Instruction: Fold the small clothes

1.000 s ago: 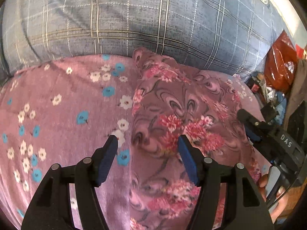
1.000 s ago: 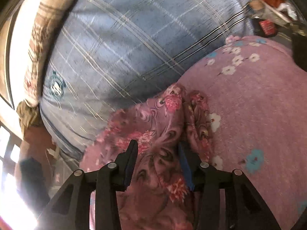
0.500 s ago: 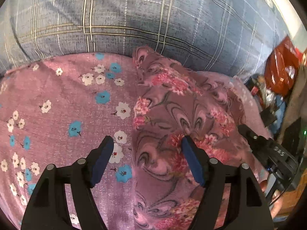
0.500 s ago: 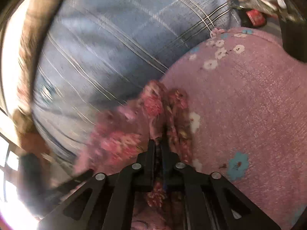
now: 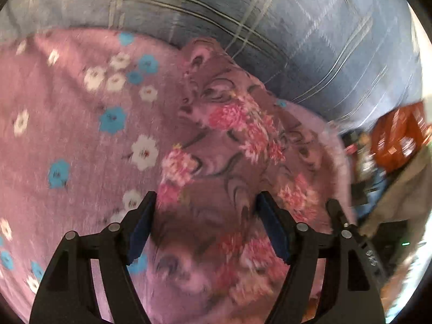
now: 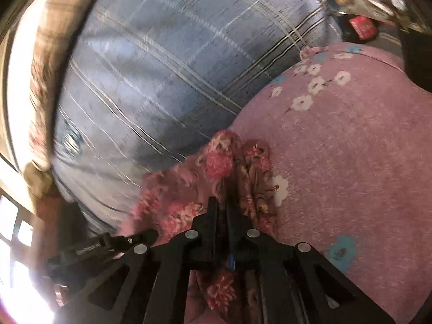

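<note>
A small mauve garment (image 5: 224, 145) with red-pink flowers and dark swirls lies crumpled on a pink blanket (image 5: 67, 135). My left gripper (image 5: 206, 210) hovers open just over the garment's near part, its blue pads on either side of the cloth without pressing it. In the right wrist view the same garment (image 6: 216, 162) bunches into a ridge, and my right gripper (image 6: 221, 205) is shut on that fold. The other gripper's black finger (image 6: 108, 245) shows at lower left there, and the right gripper's body (image 5: 359, 245) at the left wrist view's right edge.
A blue plaid quilt (image 5: 243, 13) rises behind the blanket; it fills the upper left of the right wrist view (image 6: 148, 81). Orange packaging (image 5: 399, 135) and clutter sit off the bed's right edge. Bright window light (image 6: 16, 256) glares at lower left.
My right gripper closed on the garment's fold. My left gripper opened a little wider, moved forward and down over the garment, and rolled, tilting the view.
</note>
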`<action>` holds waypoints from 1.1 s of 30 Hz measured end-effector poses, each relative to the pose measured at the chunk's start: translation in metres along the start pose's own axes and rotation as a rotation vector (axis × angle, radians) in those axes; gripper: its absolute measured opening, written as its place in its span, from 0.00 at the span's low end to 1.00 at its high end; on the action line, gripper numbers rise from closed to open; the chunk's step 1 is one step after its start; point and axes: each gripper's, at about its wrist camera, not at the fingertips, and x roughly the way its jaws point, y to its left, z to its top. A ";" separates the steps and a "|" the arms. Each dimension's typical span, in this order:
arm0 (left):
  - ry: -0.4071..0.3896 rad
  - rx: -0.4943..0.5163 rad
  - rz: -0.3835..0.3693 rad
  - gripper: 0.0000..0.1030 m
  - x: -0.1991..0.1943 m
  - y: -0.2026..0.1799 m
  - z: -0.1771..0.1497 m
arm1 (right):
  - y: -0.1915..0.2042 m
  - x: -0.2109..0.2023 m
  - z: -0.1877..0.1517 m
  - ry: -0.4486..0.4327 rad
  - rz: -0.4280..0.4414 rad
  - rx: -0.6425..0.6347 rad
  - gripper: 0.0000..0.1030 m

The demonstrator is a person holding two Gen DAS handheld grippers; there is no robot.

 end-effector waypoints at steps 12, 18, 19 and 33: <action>-0.001 -0.044 -0.059 0.73 -0.017 0.033 -0.047 | 0.015 -0.019 -0.022 0.170 -0.002 -0.136 0.15; 0.011 -0.067 -0.091 0.73 -0.032 0.048 -0.055 | -0.012 -0.036 -0.021 0.185 -0.018 -0.055 0.17; 0.009 -0.076 -0.123 0.73 -0.034 0.051 -0.056 | -0.015 -0.043 -0.020 0.177 0.024 -0.024 0.19; -0.011 -0.066 -0.194 0.34 -0.029 0.049 -0.072 | -0.003 -0.018 -0.037 0.213 0.140 -0.030 0.27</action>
